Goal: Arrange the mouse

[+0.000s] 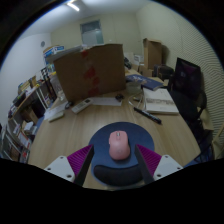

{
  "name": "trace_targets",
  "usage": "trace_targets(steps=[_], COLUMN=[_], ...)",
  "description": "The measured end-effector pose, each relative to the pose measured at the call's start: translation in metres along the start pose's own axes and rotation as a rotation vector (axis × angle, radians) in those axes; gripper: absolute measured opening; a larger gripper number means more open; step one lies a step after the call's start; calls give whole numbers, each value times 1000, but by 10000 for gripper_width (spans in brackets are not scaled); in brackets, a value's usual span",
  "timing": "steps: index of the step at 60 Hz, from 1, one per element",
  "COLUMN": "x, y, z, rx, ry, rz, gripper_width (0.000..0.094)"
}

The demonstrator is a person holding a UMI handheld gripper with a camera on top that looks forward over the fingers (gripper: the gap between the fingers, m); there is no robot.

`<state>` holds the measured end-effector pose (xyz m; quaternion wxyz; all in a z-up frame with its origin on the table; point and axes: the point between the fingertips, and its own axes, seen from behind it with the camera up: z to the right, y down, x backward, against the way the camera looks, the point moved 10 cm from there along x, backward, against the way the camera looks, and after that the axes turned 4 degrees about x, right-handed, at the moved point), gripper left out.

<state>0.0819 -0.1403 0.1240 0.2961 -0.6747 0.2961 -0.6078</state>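
Observation:
A pink mouse [118, 146] lies on a dark blue mouse pad [98, 138] with a raised wrist rest [118, 177] at its near edge, on the wooden desk [70, 135]. My gripper [115, 152] is open. Its magenta pads [80, 159] stand to the left and right of the mouse pad. The mouse sits between the fingers with a gap at each side and rests on the pad.
Beyond the mouse pad stand a large cardboard box [90, 72] and a white keyboard [105, 101]. A dark screen [186, 78] and papers [160, 100] are at the right. Crowded shelves [28, 105] line the left side.

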Motion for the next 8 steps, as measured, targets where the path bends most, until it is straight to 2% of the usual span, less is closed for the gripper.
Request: trace_targets(steps=[8], x=[77], y=[3], z=[-7], rx=[-50], ry=[13], rz=[24], gripper_width=[835])
